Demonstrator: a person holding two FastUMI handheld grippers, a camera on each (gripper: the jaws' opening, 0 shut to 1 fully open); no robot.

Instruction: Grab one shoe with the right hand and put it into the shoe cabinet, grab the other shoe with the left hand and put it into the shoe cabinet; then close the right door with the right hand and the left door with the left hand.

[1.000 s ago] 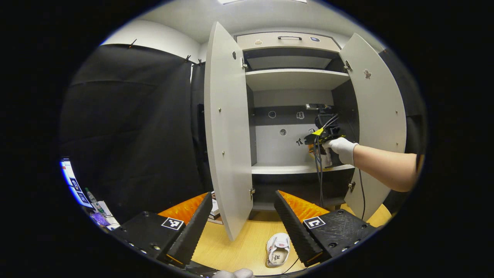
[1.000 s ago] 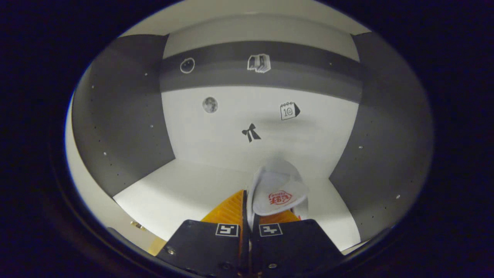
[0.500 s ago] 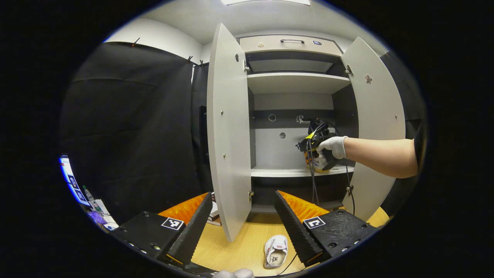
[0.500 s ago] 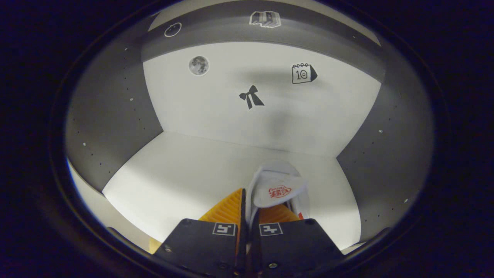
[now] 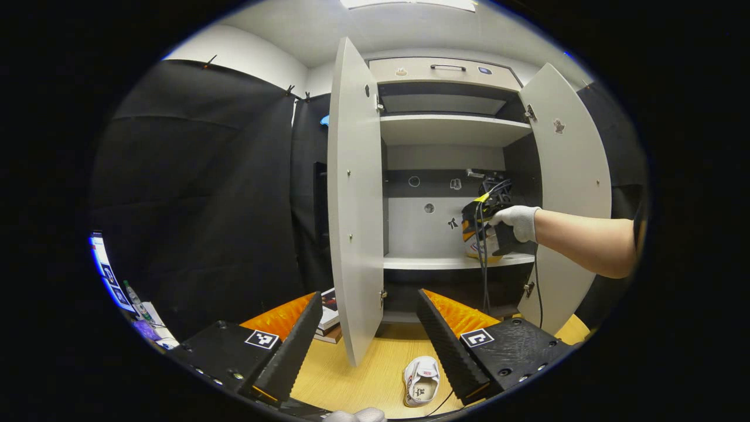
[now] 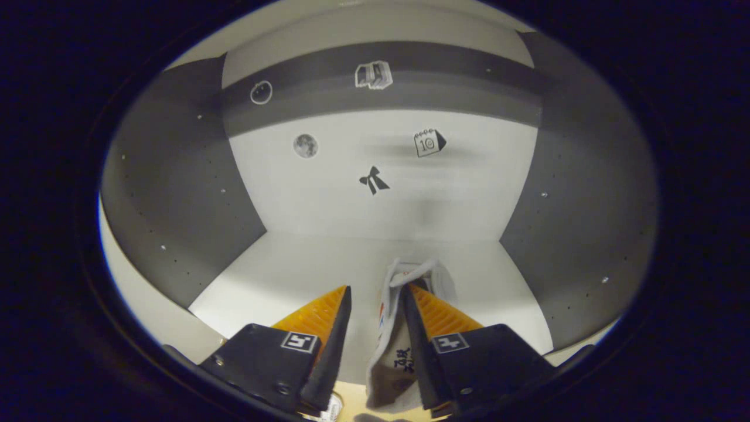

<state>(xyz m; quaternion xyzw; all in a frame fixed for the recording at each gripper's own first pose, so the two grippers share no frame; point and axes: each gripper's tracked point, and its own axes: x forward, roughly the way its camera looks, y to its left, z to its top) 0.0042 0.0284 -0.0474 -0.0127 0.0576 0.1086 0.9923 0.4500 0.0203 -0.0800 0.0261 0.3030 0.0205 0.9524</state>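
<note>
The right gripper (image 6: 375,305) is inside the pale grey two-door shoe cabinet (image 5: 451,129), above the white middle shelf (image 6: 293,275). Its jaws stand apart, released. The first white canvas shoe (image 6: 398,328) lies between them, leaning against the right-hand finger; whether the other finger touches it cannot be told. In the left gripper view, the gloved hand (image 5: 515,221) holds this gripper at the right end of the shelf, near the front edge, with black cables (image 5: 483,275) hanging in front of the shelf.

The left gripper (image 5: 363,346) hovers over the light wooden floor (image 5: 363,381) with jaws wide open and empty. The second white canvas shoe (image 5: 422,381) lies on the floor just beside its right-hand finger, in front of the cabinet. The left door (image 5: 354,199) and right door (image 5: 571,176) both stand open.

Hazards from this state:
- The first shoe appears to sit near the shelf's front edge. If the right gripper withdraws while a finger is in contact with the shoe, the shoe may be dragged off the shelf.
- A shoe overhanging the shelf edge would likely block the right door from closing.
- The hanging cables may snag the shelf edge or the door hinge (image 5: 529,287) during withdrawal.
- The open left door stands near the left gripper's path to the shelf; a collision is possible.
</note>
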